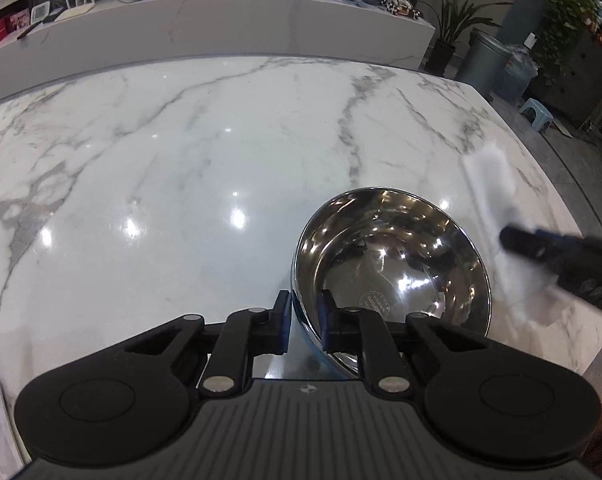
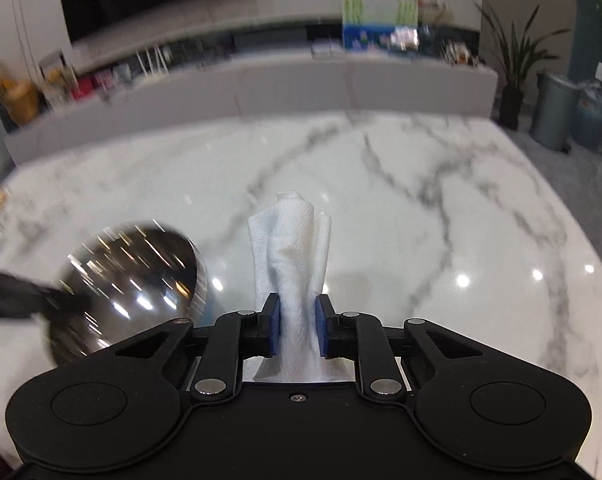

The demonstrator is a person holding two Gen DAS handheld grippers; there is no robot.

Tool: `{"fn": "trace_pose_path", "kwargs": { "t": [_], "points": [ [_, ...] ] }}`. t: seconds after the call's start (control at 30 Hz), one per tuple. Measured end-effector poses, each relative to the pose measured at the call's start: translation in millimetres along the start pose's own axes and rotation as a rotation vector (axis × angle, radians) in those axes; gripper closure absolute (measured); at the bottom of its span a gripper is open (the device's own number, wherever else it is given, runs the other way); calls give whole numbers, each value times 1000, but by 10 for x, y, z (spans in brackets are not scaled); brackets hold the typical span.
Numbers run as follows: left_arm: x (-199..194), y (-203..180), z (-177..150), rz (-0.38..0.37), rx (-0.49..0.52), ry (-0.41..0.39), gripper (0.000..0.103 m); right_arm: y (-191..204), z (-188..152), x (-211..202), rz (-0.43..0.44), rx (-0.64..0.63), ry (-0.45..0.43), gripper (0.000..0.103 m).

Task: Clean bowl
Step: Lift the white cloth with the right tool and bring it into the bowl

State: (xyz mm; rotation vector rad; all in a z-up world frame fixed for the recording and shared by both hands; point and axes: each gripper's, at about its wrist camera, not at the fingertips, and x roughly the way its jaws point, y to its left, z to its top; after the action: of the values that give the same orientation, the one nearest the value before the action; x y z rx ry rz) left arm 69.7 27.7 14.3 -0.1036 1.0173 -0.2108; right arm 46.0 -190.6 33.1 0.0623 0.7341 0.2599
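Left gripper (image 1: 304, 322): clamped on near rim of bowl (image 1: 393, 276), one finger outside the wall, one inside. Bowl: steel, mirror-bright, tilted toward the camera, resting on marble table (image 1: 181, 152), right of centre, close to the table's near edge.
Right gripper (image 2: 297, 330): pinched on paper towel (image 2: 291, 252), white, crumpled, standing up past the fingertips. Bowl (image 2: 129, 280) just left of the towel, apart from it, blurred.
Right gripper (image 1: 517, 240) seen from the left wrist: just beside the bowl's right rim, towel (image 1: 497, 196) blurred beyond.
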Motion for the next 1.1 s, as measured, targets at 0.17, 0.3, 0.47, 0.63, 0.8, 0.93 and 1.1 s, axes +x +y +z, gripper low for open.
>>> {"fn": "trace_pose_path", "kwargs": {
  "t": [0.17,0.3,0.47,0.63,0.8,0.93,1.1],
  "points": [
    [-9,13,-21,-3,6,-4,90,247,82,14,87,-77,38,87],
    [-22,43,-25,14,1,-9,90,516,82,135,79,-210,77,86],
    [-23,45,-19,14,-3,-9,90,619,160,177,122,-239,102,87],
    [-16,34,-11,15,-2,-9,90,755,80,287,96,-330,177,87],
    [-49,18,-15,-2,8,-30,91,779,4,334,90,-364,222,87],
    [-66,-25,-16,-29,15,-36,87,725,-63,354,100,-348,244,87],
    [-63,-118,-35,-47,43,-34,85,603,-185,385,99,-299,260,87]
  ]
}}
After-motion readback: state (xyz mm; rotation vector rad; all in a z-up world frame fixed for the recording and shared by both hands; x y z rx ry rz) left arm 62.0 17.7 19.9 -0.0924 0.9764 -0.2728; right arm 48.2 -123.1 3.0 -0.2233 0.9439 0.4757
